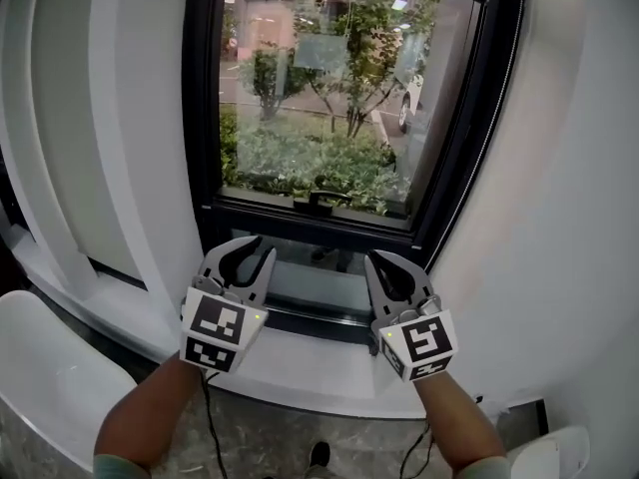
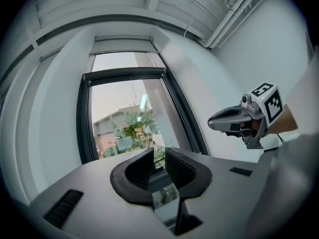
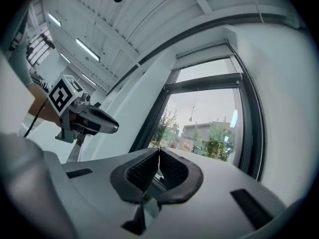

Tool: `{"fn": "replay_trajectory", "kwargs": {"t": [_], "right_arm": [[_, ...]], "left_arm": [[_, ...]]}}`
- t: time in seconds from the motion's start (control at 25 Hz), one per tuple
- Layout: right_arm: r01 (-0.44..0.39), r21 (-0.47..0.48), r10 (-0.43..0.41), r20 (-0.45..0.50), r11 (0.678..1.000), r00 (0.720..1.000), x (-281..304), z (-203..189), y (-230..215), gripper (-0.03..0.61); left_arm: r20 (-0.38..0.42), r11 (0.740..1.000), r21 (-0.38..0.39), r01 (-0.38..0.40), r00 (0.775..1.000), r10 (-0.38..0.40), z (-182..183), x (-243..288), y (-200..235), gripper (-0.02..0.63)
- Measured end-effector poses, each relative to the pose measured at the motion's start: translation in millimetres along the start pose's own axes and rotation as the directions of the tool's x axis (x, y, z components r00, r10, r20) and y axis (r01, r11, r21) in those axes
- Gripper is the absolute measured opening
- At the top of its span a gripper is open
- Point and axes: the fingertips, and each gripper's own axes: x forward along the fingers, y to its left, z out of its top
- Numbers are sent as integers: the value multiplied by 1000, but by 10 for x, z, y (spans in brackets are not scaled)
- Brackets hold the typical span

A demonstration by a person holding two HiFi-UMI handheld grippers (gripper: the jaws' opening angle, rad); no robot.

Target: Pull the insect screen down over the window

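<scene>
A white ledge [image 1: 319, 367] curves across the lower middle. Beyond the ledge stand a thin-trunked tree [image 1: 351, 38] and a low green hedge [image 1: 300, 158]. Farther beyond it, to the right, sits what may be a white car [image 1: 409, 103]. Below the ledge lies speckled grey floor [image 1: 270, 437], with a black cable [image 1: 210, 412] and a dark shoe [image 1: 319, 455] on it. Left of the ledge and lower is a rounded white seat [image 1: 45, 377]. High above the ledge run ceiling strip lights [image 3: 87, 49].

Grey left tongs [image 1: 258, 246] and right tongs [image 1: 379, 260] bear black-and-white marker cubes [image 1: 222, 329].
</scene>
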Motion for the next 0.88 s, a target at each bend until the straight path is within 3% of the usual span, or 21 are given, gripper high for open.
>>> {"fn": "replay_trajectory", "kwargs": {"t": [0.4, 0.64, 0.88], "right_arm": [[67, -170, -41, 154, 983, 987, 1085, 622, -1531, -2], [124, -282, -61, 220, 951, 974, 1488, 1094, -2278, 23], [231, -398, -125, 274, 888, 954, 1862, 1600, -2727, 49]], "left_arm": [[125, 990, -18, -140, 982, 141, 1066, 1372, 764, 63], [192, 975, 27, -219, 959, 210, 1691, 1834, 1159, 63], [258, 966, 90, -242, 943, 212, 2237, 2079, 1649, 64]]}}
